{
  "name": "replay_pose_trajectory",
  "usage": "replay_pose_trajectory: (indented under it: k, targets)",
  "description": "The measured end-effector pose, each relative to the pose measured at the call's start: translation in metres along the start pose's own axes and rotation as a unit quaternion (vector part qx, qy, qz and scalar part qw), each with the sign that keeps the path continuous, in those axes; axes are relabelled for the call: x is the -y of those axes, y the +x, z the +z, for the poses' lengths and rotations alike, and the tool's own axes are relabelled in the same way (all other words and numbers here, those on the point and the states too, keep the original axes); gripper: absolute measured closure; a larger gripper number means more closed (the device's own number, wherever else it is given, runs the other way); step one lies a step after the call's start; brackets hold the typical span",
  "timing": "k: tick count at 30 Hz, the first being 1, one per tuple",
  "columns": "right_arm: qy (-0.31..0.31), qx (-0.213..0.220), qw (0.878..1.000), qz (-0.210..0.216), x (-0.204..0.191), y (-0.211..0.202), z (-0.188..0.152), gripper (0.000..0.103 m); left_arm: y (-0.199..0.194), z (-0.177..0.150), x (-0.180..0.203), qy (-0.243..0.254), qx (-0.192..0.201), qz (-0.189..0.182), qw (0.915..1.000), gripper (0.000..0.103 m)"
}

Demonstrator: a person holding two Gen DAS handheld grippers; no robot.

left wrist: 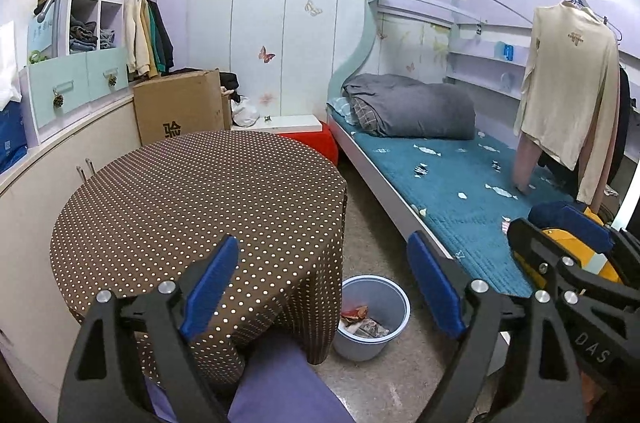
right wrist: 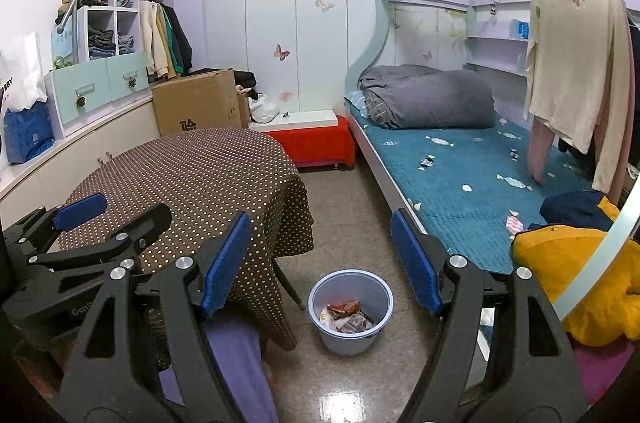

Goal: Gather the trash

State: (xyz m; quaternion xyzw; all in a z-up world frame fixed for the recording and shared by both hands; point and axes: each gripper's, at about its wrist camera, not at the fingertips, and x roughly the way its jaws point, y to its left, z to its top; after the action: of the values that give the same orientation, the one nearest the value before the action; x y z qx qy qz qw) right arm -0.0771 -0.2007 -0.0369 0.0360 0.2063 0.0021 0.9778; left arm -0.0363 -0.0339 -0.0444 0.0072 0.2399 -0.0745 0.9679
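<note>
A pale blue bin (left wrist: 360, 347) (right wrist: 348, 343) stands on the floor between the table and the bed. Crumpled wrappers and paper (left wrist: 360, 319) (right wrist: 346, 315) lie inside it. My left gripper (left wrist: 323, 251) is open above and short of the bin, over the table's near edge, with nothing between its blue pads. My right gripper (right wrist: 320, 223) is also open and empty, and the bin shows below and between its fingers. Each gripper appears in the other's view: the right (left wrist: 560, 227) beside the bed, the left (right wrist: 120, 211) over the table. A small pink-striped scrap (right wrist: 513, 225) shows on the bedspread.
A round table under a brown dotted cloth (left wrist: 200, 203) (right wrist: 200, 175) fills the left. The bed with a blue cover (left wrist: 460, 183) (right wrist: 460, 175) runs along the right, with a yellow jacket (right wrist: 580, 283) and a hanging cream shirt (right wrist: 576, 63). A cardboard box (left wrist: 180, 107) and a red stool (right wrist: 316, 143) stand behind.
</note>
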Motion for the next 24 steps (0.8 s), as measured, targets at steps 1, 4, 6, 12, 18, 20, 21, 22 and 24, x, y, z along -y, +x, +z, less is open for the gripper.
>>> replay_pose_trajectory:
  k: [1,4,6,12,18,20,21,22,24]
  targets:
    - [-0.001,0.000,1.000,0.000,-0.0006,-0.0004,0.0004,0.031,0.0000,0.0001,-0.0010,0.000,0.000,0.000,1.0000,0.018]
    - [-0.001,0.002,1.000,0.000,-0.0004,-0.0009,0.0016,0.031,-0.0009,0.0006,-0.0029,0.000,0.001,0.001,1.0000,0.018]
    - [-0.002,0.002,1.000,-0.002,-0.0015,-0.0011,0.0026,0.031,-0.0016,0.0008,-0.0034,0.002,0.004,0.002,1.0000,0.018]
    - [-0.003,0.008,1.000,-0.005,-0.0033,-0.0044,0.0030,0.031,-0.0050,0.0000,-0.0045,0.000,0.010,0.002,0.9999,0.017]
    - [-0.005,0.008,1.000,-0.005,-0.0043,-0.0053,0.0031,0.031,-0.0061,-0.0001,-0.0056,-0.001,0.010,0.004,0.9999,0.017]
    - [-0.006,0.008,1.000,-0.006,-0.0067,-0.0060,0.0028,0.031,-0.0075,0.0000,-0.0072,-0.001,0.012,0.007,0.9999,0.017]
    - [-0.007,0.009,1.000,-0.006,-0.0078,-0.0062,0.0031,0.031,-0.0080,-0.0001,-0.0077,-0.001,0.012,0.008,0.9999,0.017]
    - [-0.008,0.010,1.000,-0.007,-0.0084,-0.0066,0.0030,0.031,-0.0085,0.0005,-0.0082,-0.001,0.013,0.009,0.9999,0.017]
    - [-0.008,0.011,1.000,-0.008,-0.0095,-0.0076,0.0030,0.031,-0.0097,0.0003,-0.0089,-0.002,0.015,0.010,0.9998,0.017]
